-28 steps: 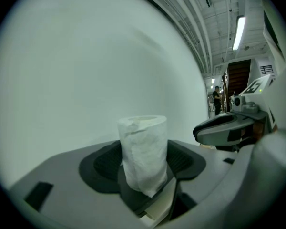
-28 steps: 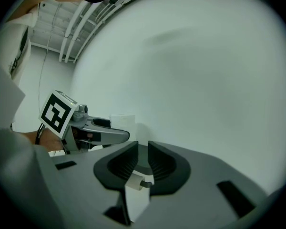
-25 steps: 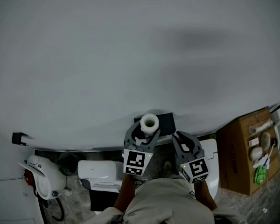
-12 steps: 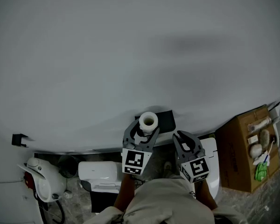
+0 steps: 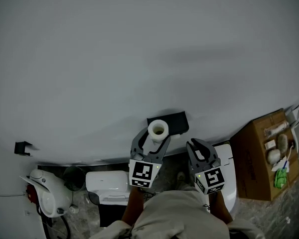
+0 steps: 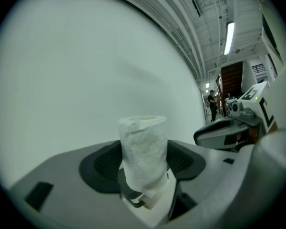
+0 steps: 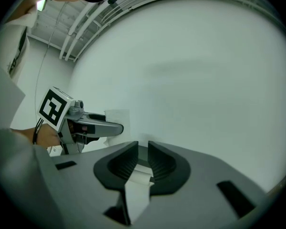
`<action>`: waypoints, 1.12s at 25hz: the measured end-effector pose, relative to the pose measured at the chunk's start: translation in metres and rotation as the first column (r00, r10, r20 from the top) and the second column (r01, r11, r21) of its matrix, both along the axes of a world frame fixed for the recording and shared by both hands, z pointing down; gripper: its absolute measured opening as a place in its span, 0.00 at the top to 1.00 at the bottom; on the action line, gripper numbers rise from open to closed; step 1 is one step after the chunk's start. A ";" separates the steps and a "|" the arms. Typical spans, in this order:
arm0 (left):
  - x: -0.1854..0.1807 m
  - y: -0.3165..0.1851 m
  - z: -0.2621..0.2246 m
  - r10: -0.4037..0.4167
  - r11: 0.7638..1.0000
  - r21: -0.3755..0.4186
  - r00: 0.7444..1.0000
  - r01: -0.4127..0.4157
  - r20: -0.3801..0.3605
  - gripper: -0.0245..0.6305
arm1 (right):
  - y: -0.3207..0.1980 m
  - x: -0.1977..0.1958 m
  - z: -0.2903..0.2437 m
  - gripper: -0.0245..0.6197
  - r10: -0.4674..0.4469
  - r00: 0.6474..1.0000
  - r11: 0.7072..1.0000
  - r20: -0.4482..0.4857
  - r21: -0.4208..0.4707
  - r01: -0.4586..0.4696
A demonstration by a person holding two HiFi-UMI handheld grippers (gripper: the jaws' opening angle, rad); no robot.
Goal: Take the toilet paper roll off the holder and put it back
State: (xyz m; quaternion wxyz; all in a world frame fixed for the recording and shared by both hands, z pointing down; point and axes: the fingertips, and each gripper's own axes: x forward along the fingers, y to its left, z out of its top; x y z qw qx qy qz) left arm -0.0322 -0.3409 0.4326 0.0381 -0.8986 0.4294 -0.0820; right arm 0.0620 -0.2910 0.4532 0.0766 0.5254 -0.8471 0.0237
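Note:
The white toilet paper roll (image 5: 158, 129) stands upright between the jaws of my left gripper (image 5: 155, 137), which is shut on it. It sits just in front of and below the black wall holder (image 5: 172, 121). In the left gripper view the roll (image 6: 143, 149) rises out of the dark jaw pads, with the pale wall behind it. My right gripper (image 5: 195, 145) hovers to the right of the roll, apart from it, jaws together and holding nothing. The right gripper view shows the left gripper (image 7: 115, 126) with the roll (image 7: 117, 115) at its tip.
A white toilet (image 5: 107, 183) stands below the left gripper and another white fixture (image 5: 229, 176) by the right one. A cardboard box (image 5: 259, 161) of small items is at the right. A white device (image 5: 42, 193) and a black bracket (image 5: 22, 147) are at the left.
The roll in my left gripper now sits slightly lower and further left of the black holder, so more of the holder shows. The right gripper has barely moved.

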 end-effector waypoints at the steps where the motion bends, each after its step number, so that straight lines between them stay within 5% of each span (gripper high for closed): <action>1: 0.000 0.004 0.000 0.004 1.000 0.001 1.000 -0.004 0.000 0.52 | 0.003 0.000 -0.001 0.87 0.004 1.000 1.000 0.002 0.003 -0.004; 28: -0.034 0.095 0.017 0.027 1.000 -0.007 1.000 -0.027 -0.011 0.52 | 0.082 -0.032 0.007 0.87 0.016 1.000 1.000 -0.005 0.002 -0.016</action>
